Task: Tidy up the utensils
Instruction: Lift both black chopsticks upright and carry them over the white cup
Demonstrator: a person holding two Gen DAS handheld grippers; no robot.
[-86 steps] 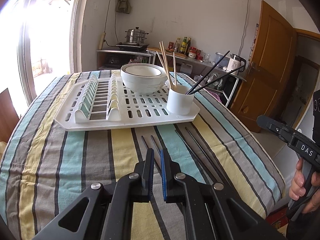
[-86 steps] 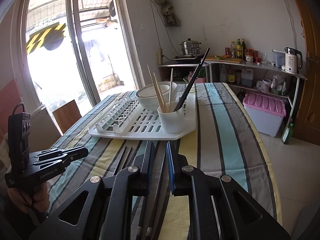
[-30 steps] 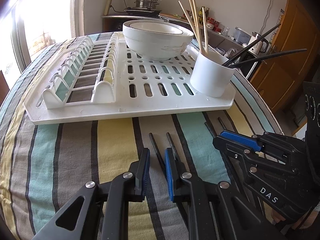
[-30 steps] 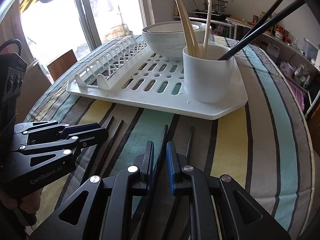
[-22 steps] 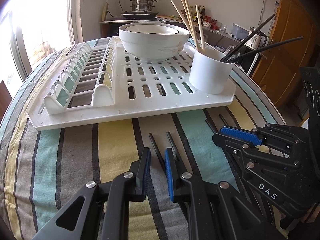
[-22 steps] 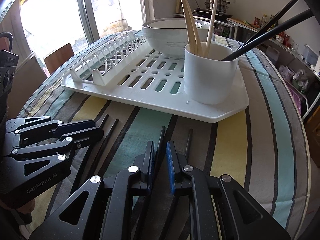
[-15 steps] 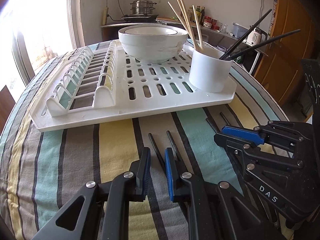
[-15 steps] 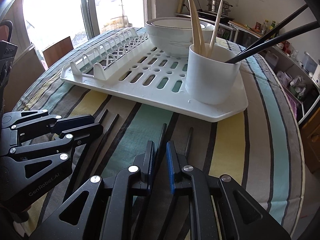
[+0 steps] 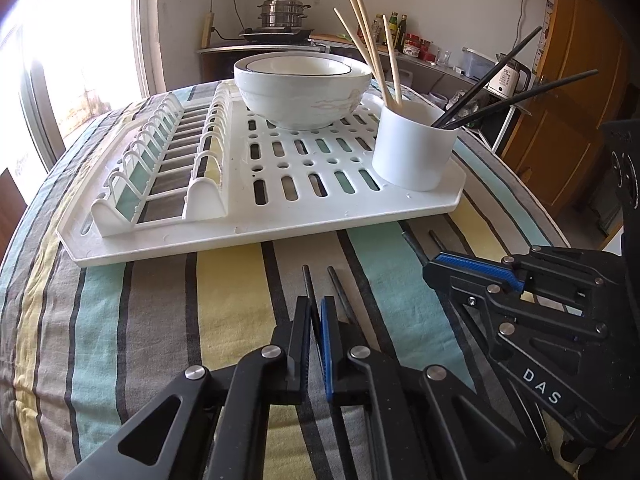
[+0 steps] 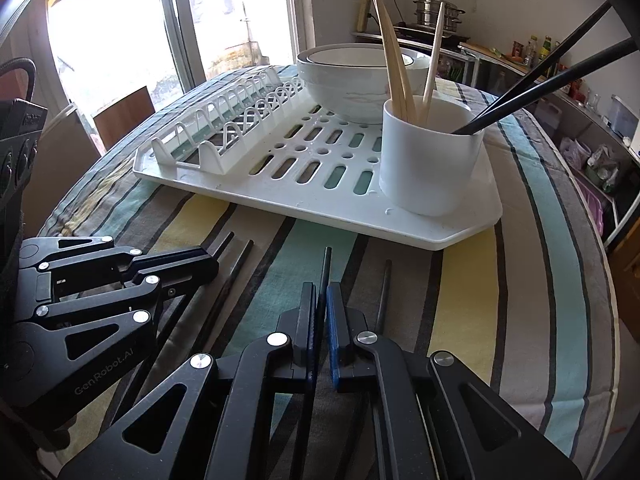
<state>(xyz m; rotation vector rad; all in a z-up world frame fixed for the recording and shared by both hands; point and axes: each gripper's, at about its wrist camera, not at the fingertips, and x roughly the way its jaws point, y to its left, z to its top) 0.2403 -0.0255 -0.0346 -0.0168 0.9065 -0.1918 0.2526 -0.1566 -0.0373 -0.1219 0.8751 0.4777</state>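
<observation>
Several black chopsticks lie on the striped tablecloth in front of a white drying rack (image 9: 248, 236). My left gripper (image 9: 316, 308) is shut on one black chopstick (image 9: 307, 280); a second one (image 9: 338, 286) lies just right of it. My right gripper (image 10: 323, 294) is shut on another black chopstick (image 10: 327, 264); one more (image 10: 385, 284) lies to its right. A white cup (image 9: 414, 148) (image 10: 430, 156) on the rack's right end holds wooden and black chopsticks. Each gripper shows in the other's view: the right gripper in the left wrist view (image 9: 432, 270), the left gripper in the right wrist view (image 10: 212, 266).
Stacked white bowls (image 9: 302, 88) (image 10: 352, 80) sit at the back of the rack, and plate slots (image 9: 160, 160) fill its left side. The table's edge drops off to the right (image 10: 600, 280). A wooden chair (image 10: 120, 116) stands by the window.
Both grippers have lowered toward the cloth and closed their jaws, each onto a black chopstick. The two grippers have come closer together.
</observation>
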